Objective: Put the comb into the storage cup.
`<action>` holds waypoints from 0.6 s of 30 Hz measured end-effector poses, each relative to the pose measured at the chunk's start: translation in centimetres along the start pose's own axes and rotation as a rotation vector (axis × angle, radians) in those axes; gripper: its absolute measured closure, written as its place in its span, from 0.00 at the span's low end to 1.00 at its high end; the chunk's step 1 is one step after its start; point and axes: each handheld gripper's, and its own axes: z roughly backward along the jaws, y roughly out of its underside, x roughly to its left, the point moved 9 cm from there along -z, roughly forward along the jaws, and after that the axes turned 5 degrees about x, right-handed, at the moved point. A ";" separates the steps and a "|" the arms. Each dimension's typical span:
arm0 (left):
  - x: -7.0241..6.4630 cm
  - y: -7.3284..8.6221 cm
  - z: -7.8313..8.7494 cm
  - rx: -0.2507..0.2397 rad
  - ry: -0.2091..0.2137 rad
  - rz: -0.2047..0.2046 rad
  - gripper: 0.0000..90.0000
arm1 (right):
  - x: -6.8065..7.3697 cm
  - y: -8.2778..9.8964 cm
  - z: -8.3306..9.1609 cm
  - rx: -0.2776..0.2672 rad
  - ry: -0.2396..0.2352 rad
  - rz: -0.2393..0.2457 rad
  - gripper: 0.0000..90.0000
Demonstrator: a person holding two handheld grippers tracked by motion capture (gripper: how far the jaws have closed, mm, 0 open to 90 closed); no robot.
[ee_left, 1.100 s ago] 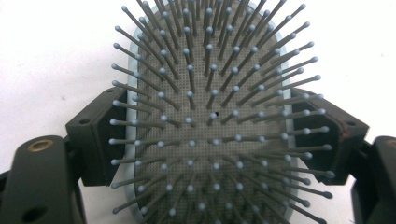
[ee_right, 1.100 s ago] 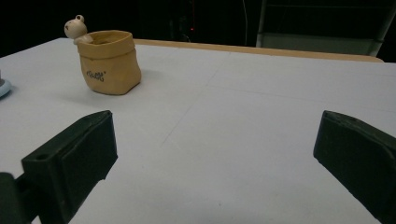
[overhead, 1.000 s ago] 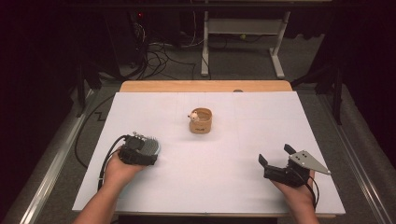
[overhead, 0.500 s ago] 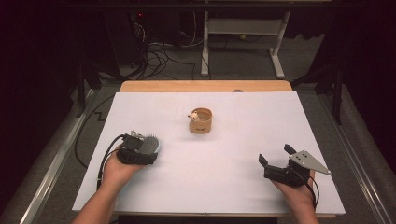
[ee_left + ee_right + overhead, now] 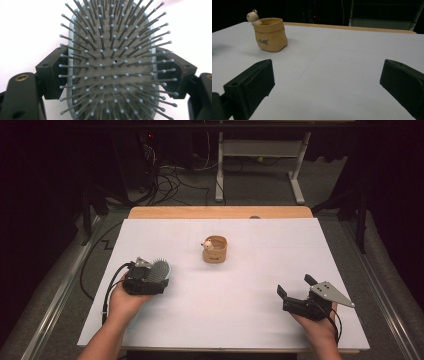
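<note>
The hairbrush handle is cut off below the left gripper, whose fingers clamp its head; right gripper fingers stand apart, level.

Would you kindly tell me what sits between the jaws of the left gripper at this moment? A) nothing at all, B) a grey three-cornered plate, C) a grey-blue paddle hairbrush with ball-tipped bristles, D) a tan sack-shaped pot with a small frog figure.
C: in the left gripper view the grey-blue paddle hairbrush sits clamped between the two black jaws of the left gripper, bristles toward the camera.
</note>
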 end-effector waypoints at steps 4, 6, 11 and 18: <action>-0.2 -0.5 0.5 -0.045 -0.004 -0.007 0.22 | 0.0 0.0 0.0 0.000 0.000 0.000 0.00; -0.3 -0.8 0.7 -0.075 -0.003 -0.003 0.22 | 0.0 0.0 0.0 0.000 -0.001 0.000 0.00; -0.4 -1.1 1.0 -0.117 0.006 -0.001 0.22 | 0.0 0.0 0.0 -0.003 -0.001 0.000 0.00; -0.7 -2.1 2.0 -0.224 0.009 -0.013 0.22 | 0.1 -0.1 0.0 -0.005 -0.002 0.004 0.00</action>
